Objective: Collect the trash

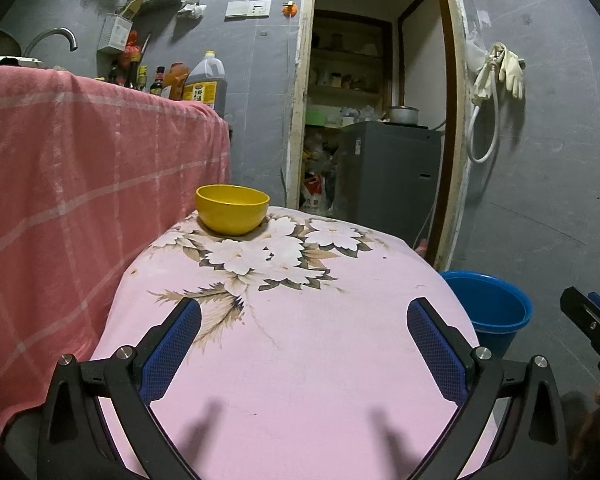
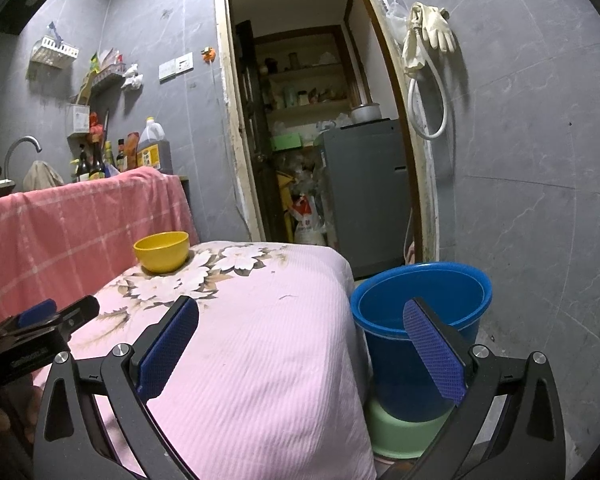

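Observation:
A yellow bowl (image 1: 232, 208) stands at the far left corner of a table under a pink flowered cloth (image 1: 300, 340); it also shows in the right wrist view (image 2: 162, 251). A blue bucket (image 2: 420, 312) stands on a green basin (image 2: 404, 432) on the floor by the table's right side; the left wrist view shows it too (image 1: 492, 312). My left gripper (image 1: 304, 344) is open and empty above the near cloth. My right gripper (image 2: 300, 344) is open and empty over the table's right edge, near the bucket. No trash shows on the cloth.
A counter draped in a red checked cloth (image 1: 80, 184) stands left of the table, with bottles and an oil jug (image 1: 206, 82) behind. An open doorway (image 1: 376, 100) ahead shows a grey appliance (image 1: 388, 176) and shelves. Gloves and a hose (image 1: 496, 80) hang on the right wall.

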